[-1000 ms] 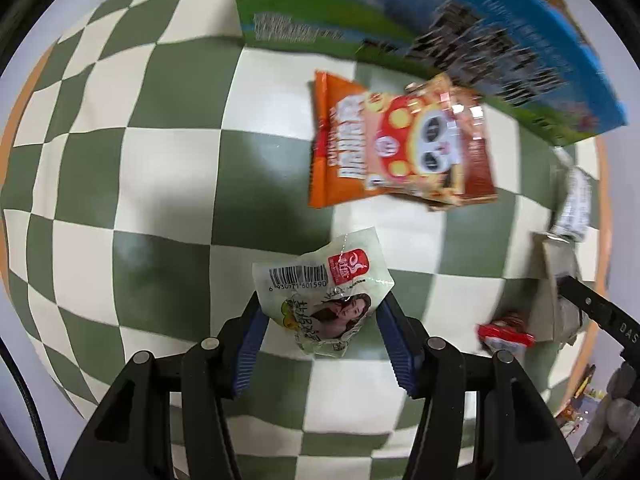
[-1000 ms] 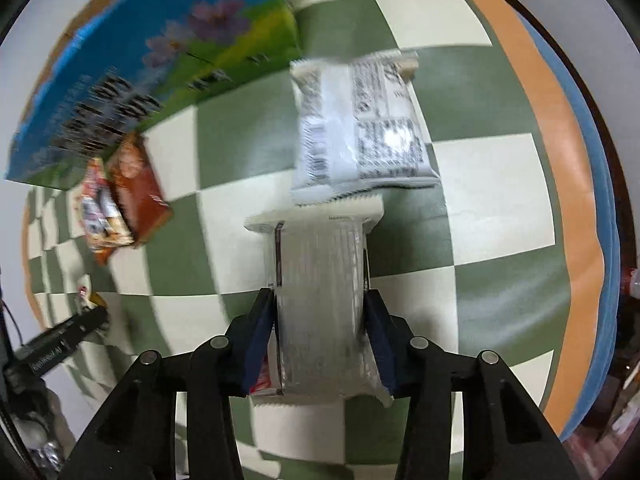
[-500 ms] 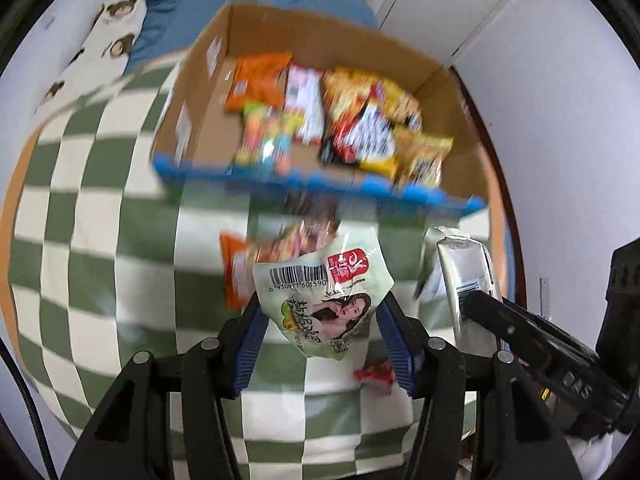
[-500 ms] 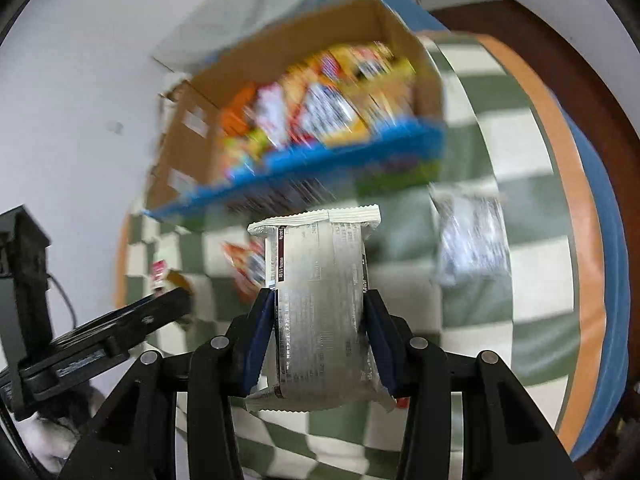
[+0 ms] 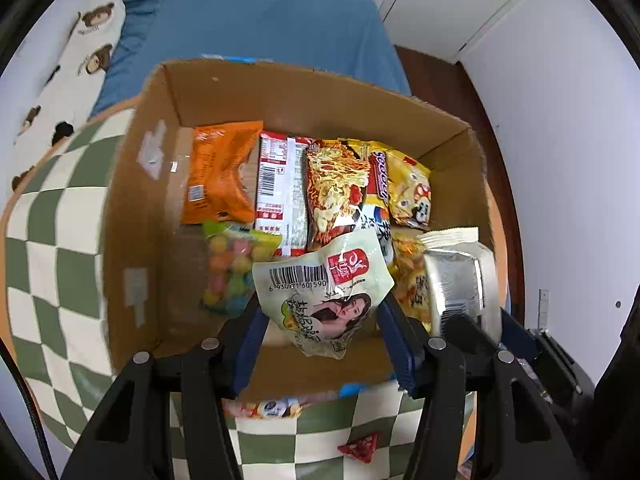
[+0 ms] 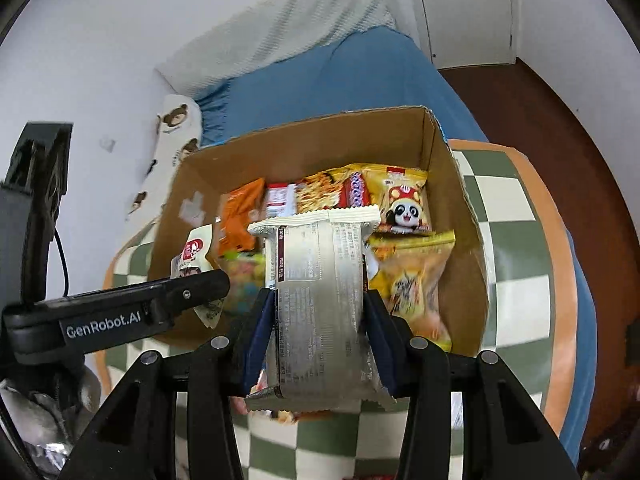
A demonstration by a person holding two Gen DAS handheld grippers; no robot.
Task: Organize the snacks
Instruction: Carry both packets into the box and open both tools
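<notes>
Inside, bare floor runs along the cardboard box's [image 5: 136,216] left wall.

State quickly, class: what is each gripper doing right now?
Left gripper: jaws opening, pale green snack packet between them, above the cardboard box.
Right gripper: closed on the silver-white packet.

Blurred candy bag [image 5: 230,270]; small red packet [image 5: 360,446] too small to identify.

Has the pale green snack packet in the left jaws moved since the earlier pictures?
Yes. The pale green snack packet was over the checked cloth beside the cardboard box; now it hangs above the box's open inside.
</notes>
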